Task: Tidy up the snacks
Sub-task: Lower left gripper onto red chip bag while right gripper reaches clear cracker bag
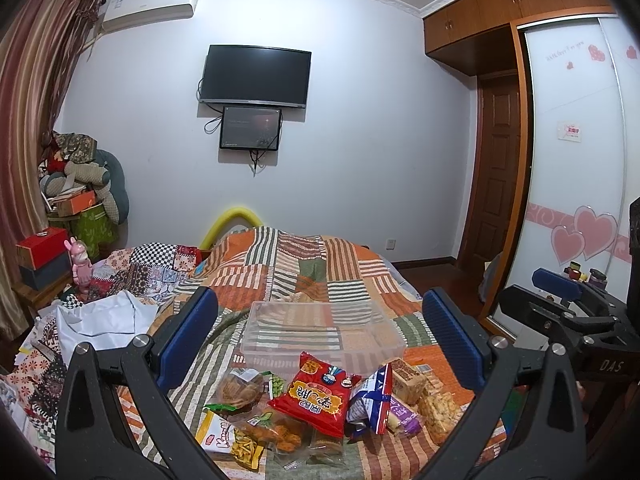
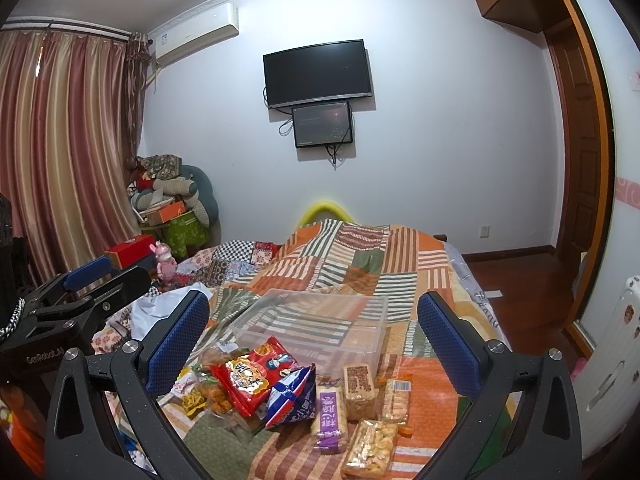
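This is a bedroom in a home. A bed (image 1: 304, 276) under a patchwork quilt fills the near space. On the far wall hang a television (image 1: 256, 75) and an air conditioner (image 1: 152, 7). Striped curtains (image 2: 68, 152) hang at the left, and a wardrobe (image 1: 576, 152) with heart decals and a wooden door (image 1: 496, 168) stand at the right.

Left claw (image 2: 86, 276) reads "GenRobot.AI"; right claw (image 1: 556, 284), "DAS".
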